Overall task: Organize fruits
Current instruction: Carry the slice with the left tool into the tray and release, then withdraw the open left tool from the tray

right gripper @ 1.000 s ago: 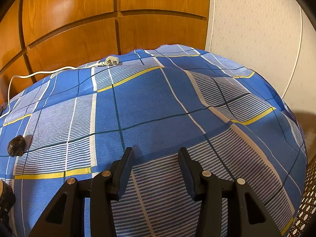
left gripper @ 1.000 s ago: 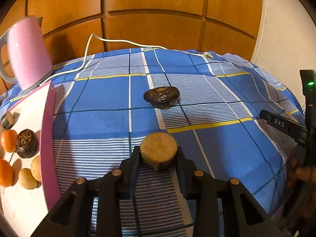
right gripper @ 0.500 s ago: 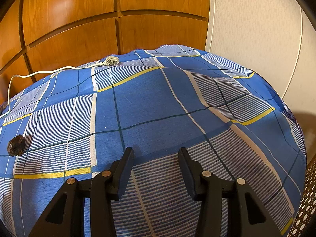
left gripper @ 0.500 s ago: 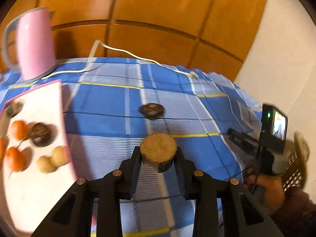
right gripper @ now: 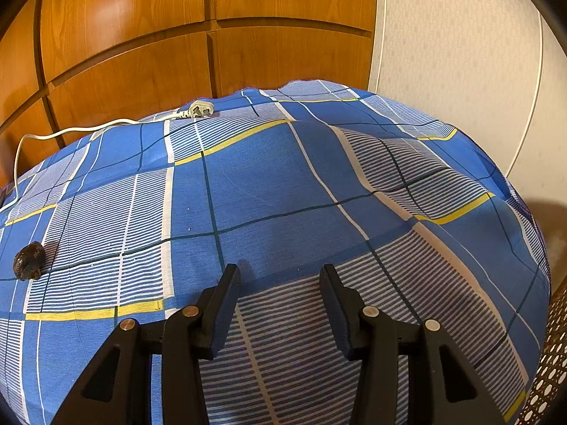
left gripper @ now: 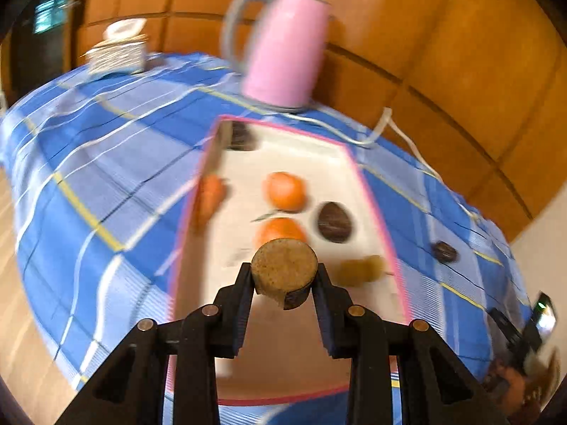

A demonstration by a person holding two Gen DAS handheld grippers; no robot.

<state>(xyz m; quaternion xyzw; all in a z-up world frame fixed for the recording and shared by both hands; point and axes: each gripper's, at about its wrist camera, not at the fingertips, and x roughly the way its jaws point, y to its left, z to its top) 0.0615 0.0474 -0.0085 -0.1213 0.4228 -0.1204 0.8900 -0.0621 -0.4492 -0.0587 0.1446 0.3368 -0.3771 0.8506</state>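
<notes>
Left wrist view shows the left gripper (left gripper: 283, 278), its fingers clamped on a tan, round cut fruit piece (left gripper: 283, 269) above the pink-rimmed white tray (left gripper: 375, 212), where, released carelessly, it could roll toward the two orange tangerines (left gripper: 284, 191) at 12 o'clock.

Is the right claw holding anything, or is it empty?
Empty. The right claw stands open above the blue checked cloth, with only cloth between its fingers; the dark fruit lies far off.
</notes>
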